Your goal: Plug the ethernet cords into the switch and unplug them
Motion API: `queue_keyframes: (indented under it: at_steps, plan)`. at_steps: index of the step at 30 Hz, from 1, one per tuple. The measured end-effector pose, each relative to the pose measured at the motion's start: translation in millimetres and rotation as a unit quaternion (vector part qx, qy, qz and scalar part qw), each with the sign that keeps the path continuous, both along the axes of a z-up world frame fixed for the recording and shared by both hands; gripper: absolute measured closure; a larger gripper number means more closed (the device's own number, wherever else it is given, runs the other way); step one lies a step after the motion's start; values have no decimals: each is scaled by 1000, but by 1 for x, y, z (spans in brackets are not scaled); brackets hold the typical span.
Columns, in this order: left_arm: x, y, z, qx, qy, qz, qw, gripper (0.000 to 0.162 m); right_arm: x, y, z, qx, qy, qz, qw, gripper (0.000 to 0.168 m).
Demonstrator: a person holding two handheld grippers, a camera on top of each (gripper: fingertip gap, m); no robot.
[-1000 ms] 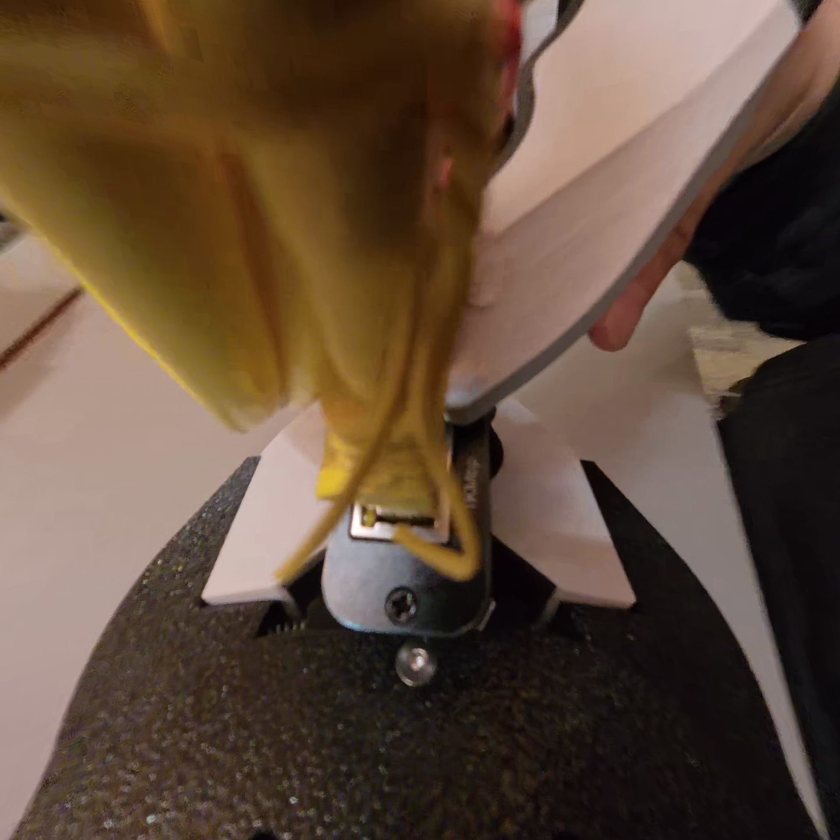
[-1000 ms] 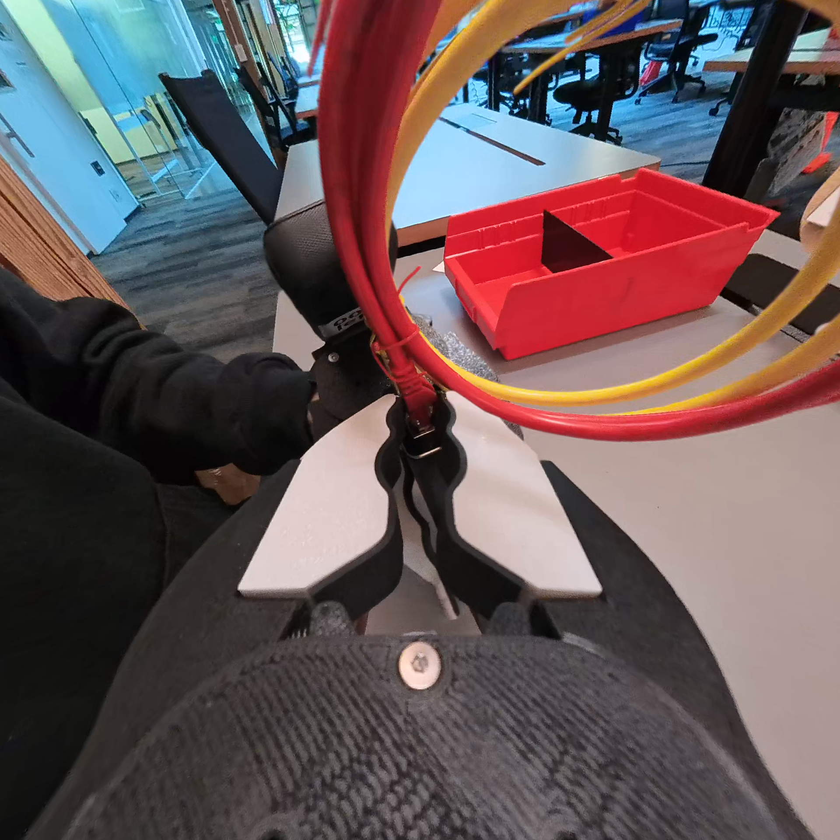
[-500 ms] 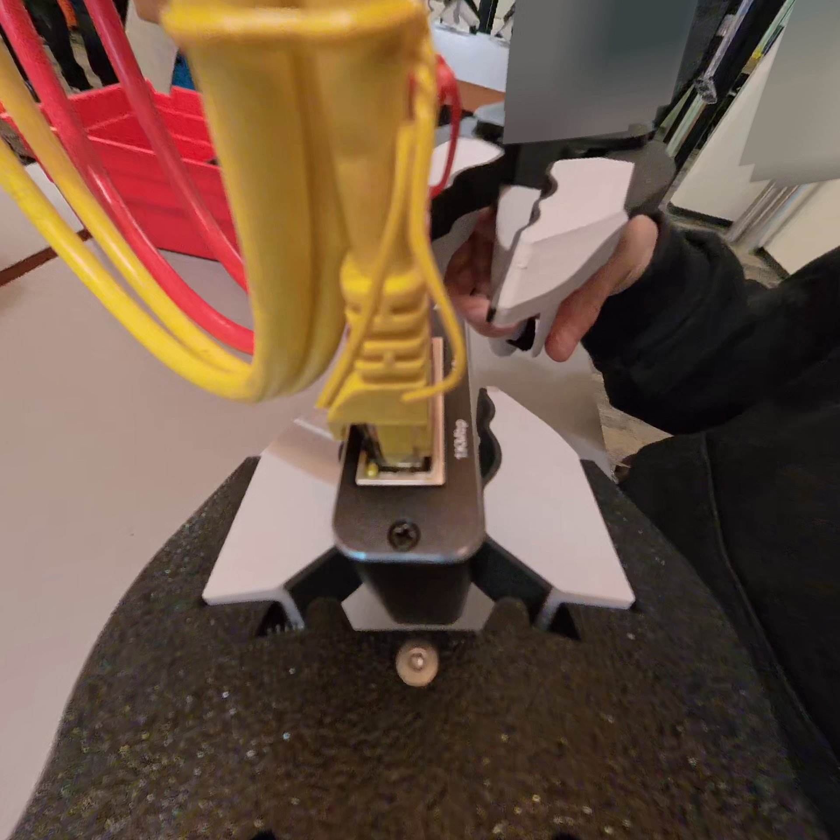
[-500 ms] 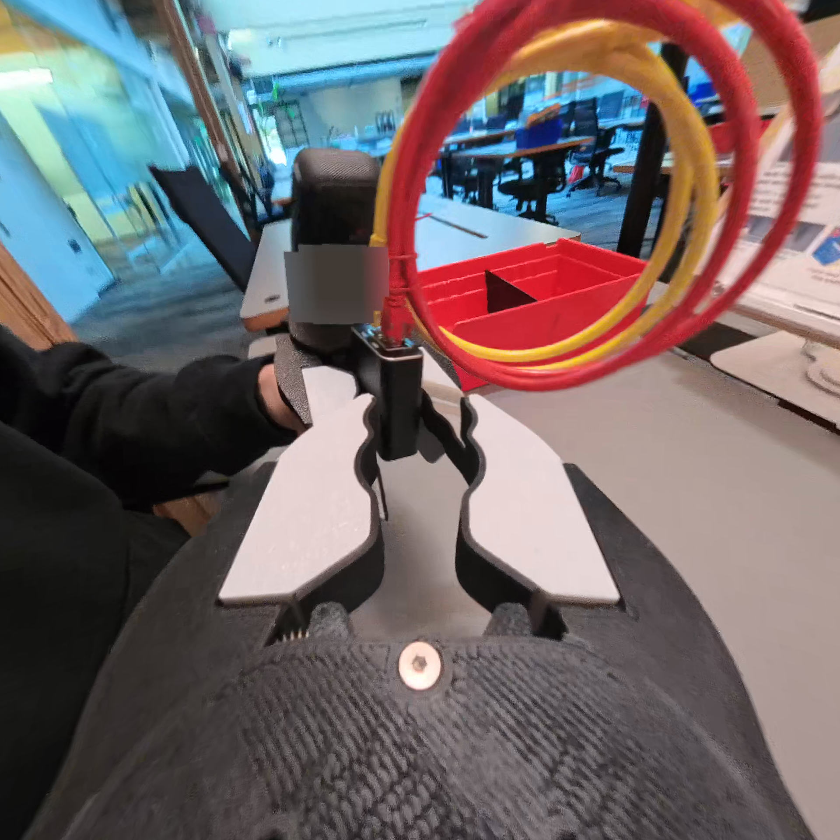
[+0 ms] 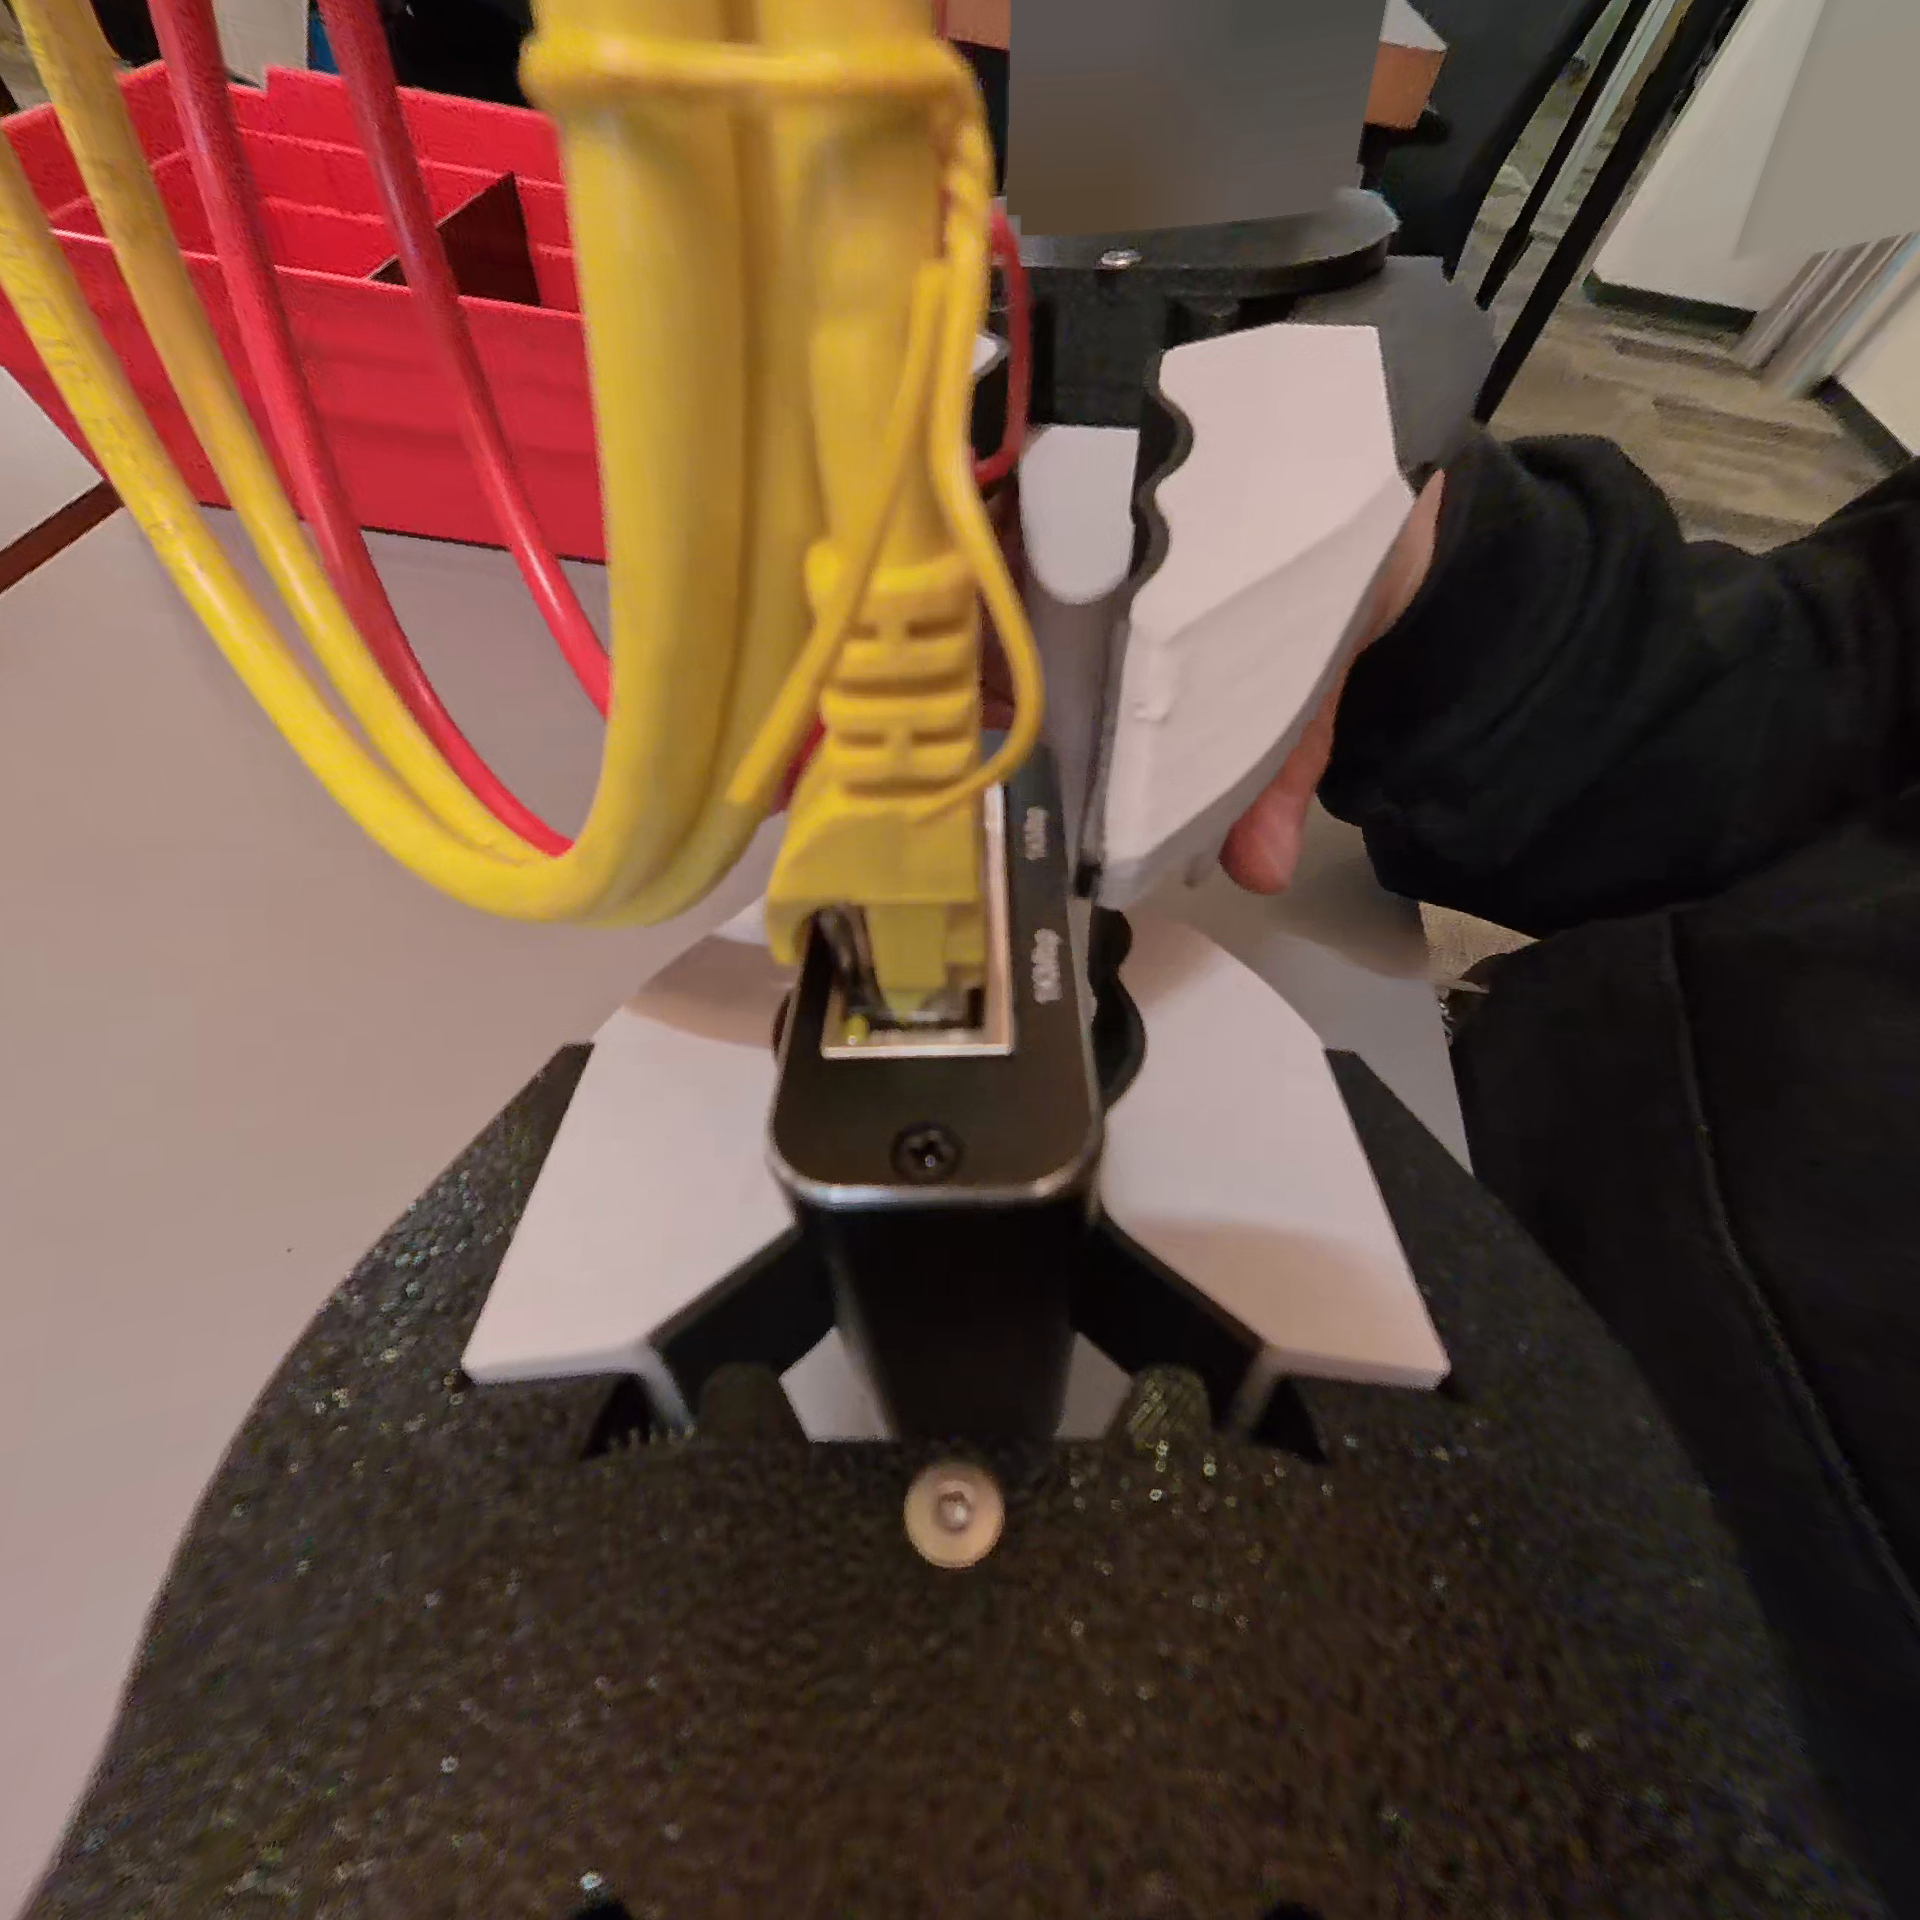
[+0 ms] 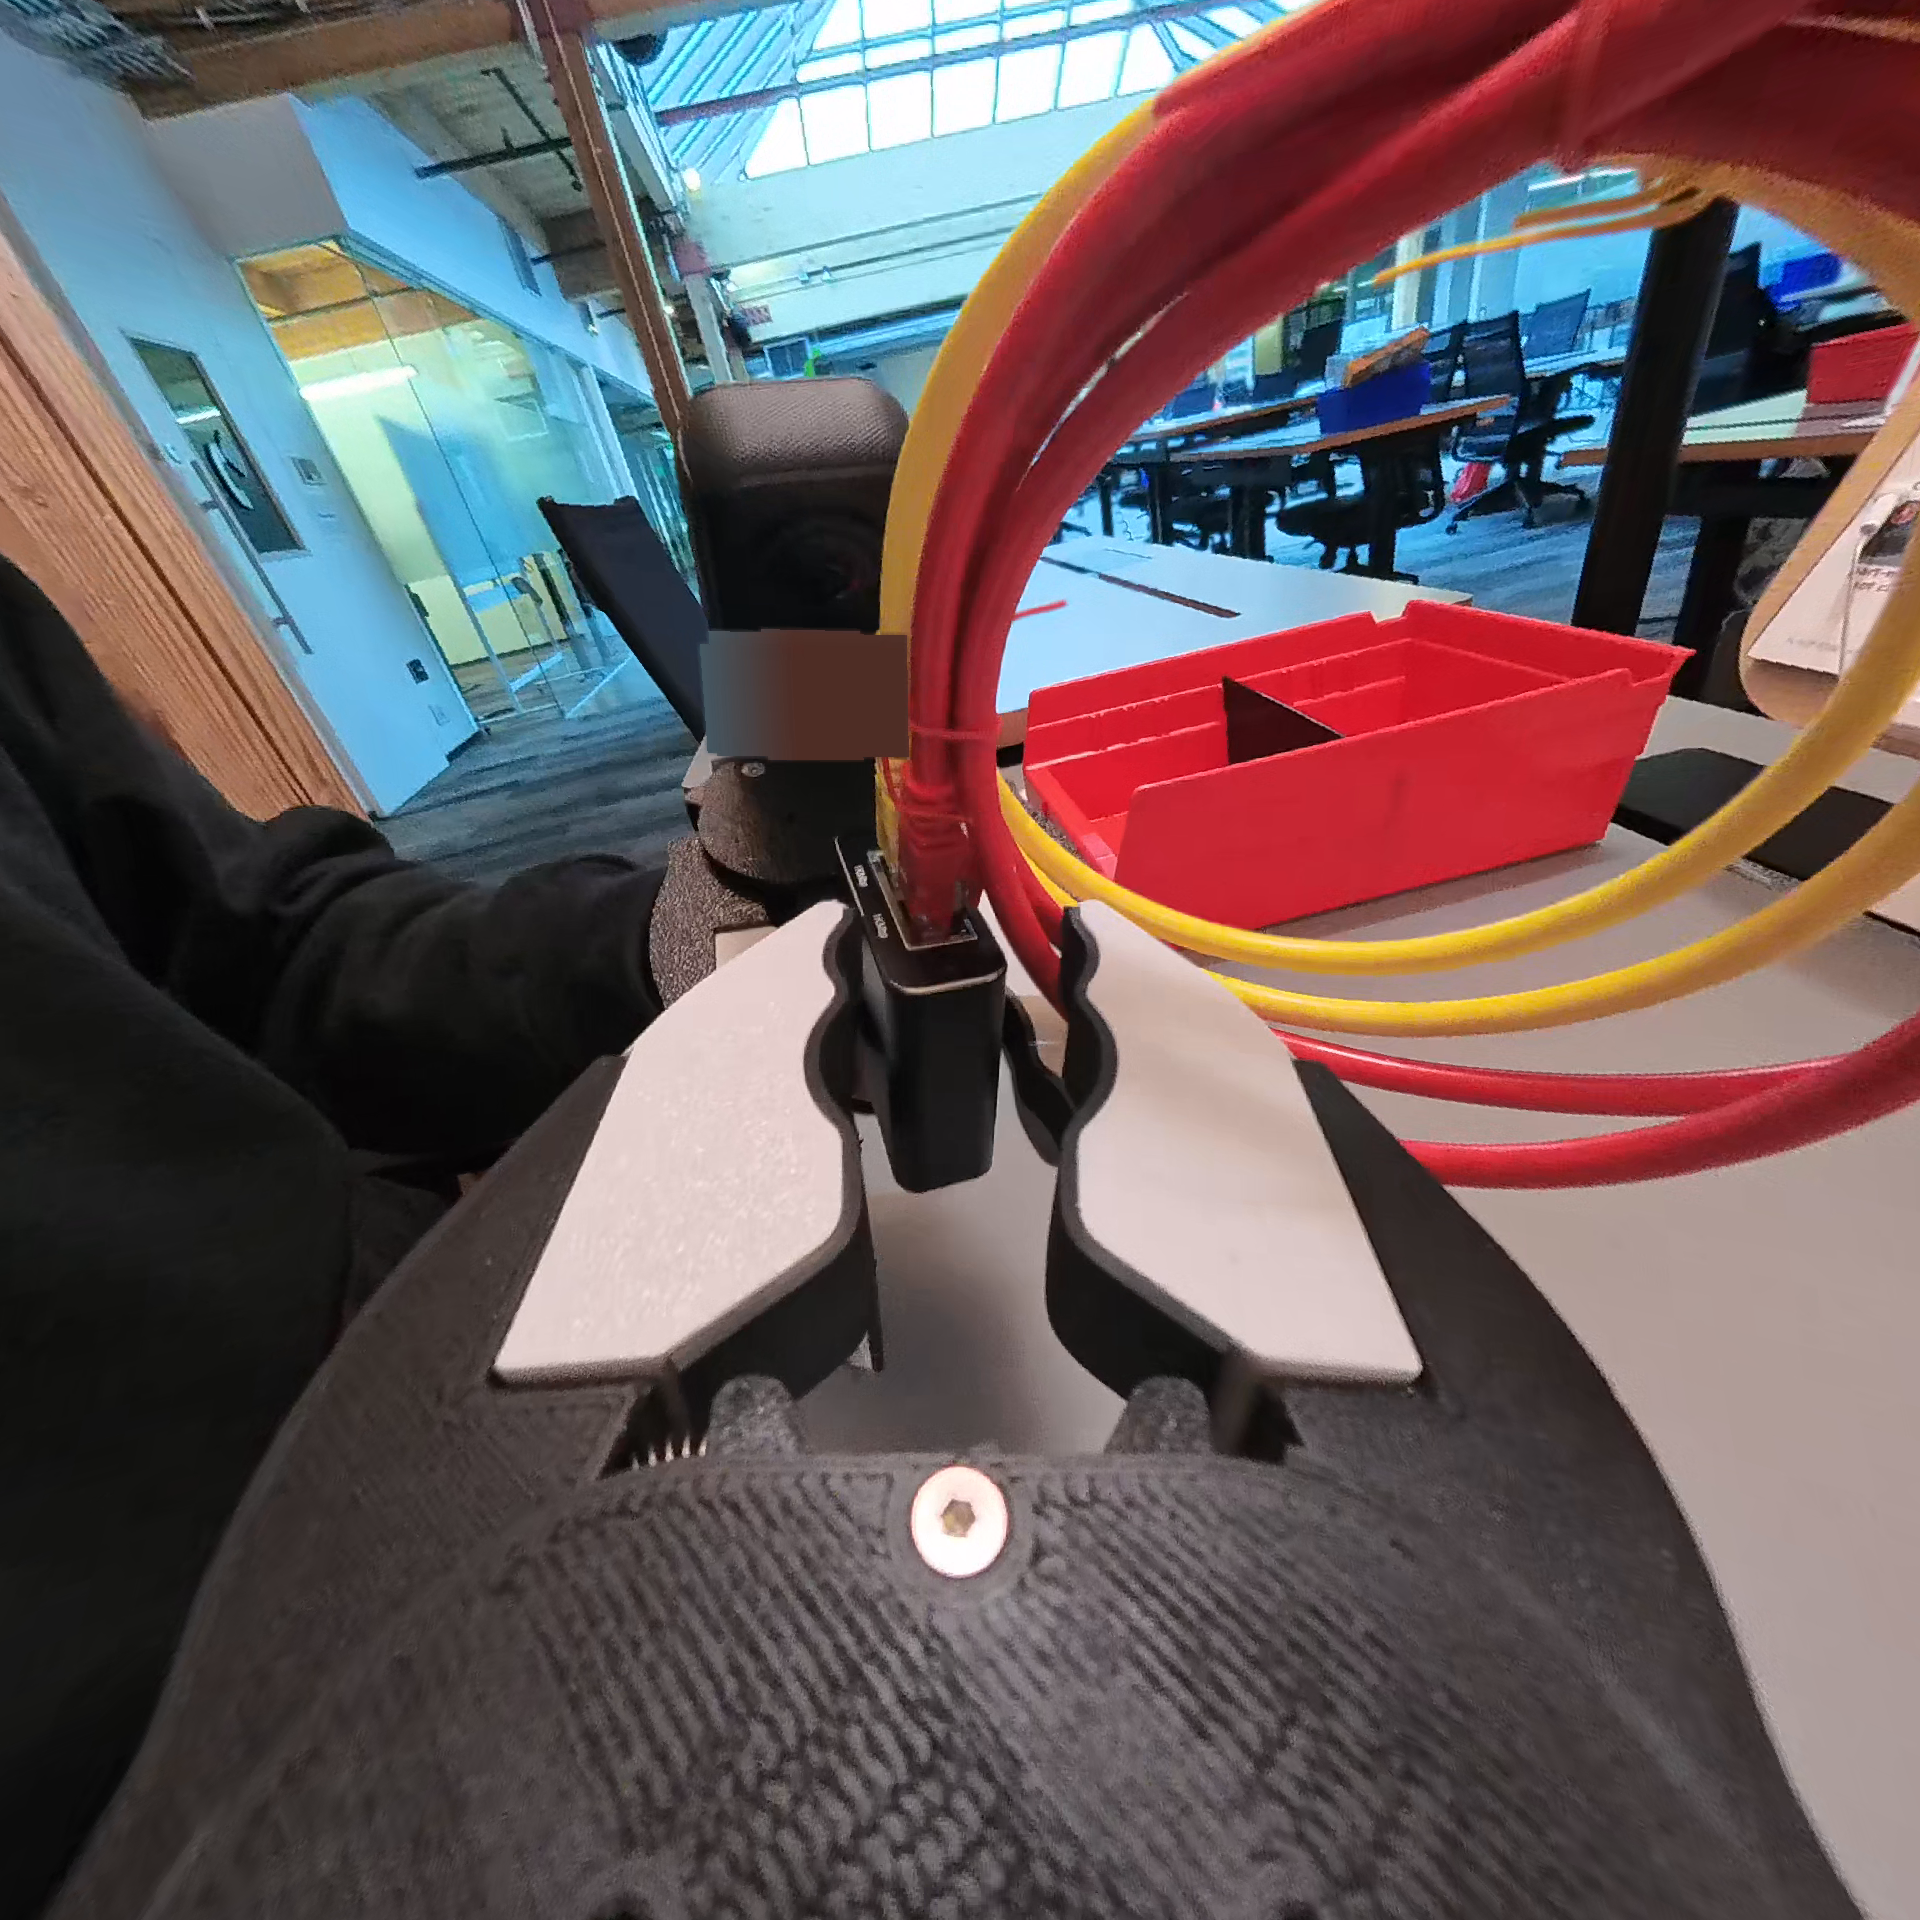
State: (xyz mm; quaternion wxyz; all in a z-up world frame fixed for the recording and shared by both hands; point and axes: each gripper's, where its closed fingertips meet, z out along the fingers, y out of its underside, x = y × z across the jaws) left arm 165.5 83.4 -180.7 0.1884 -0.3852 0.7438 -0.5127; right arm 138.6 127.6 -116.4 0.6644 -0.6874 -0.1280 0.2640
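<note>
Since the earlier frame our right hand-held gripper has backed off, released; the left hand-held gripper grasps the upright switch, red plug straight ahead.

The left wrist view looks forward along its own grey fingers, very near the small black metal switch clamped between them, facing the opposing gripper and the red plastic bin toward the grey table's far edge. The right wrist view faces back from the other side, slightly farther off. Both share the switch, the coiled yellow and red cords and the bin.
</note>
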Motion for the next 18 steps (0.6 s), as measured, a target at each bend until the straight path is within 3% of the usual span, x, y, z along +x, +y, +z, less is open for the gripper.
queue_keyframes:
  at_steps: [7, 11, 14, 18]
  plan:
    - [17, 11, 1, 77, -12, 39, 996, 115, 13, -12, 2, 5, -15, -15, 1000, 123]
    - [28, 17, 4, 86, -22, 75, 993, 114, 29, -23, -4, -11, -42, -62, 997, 126]
    - [35, 21, 7, 73, -21, 93, 993, 114, 34, -35, -9, -29, -65, -67, 995, 140]
    - [30, -4, 9, 69, -21, 20, 997, 114, 35, -31, -3, -13, -32, -65, 997, 136]
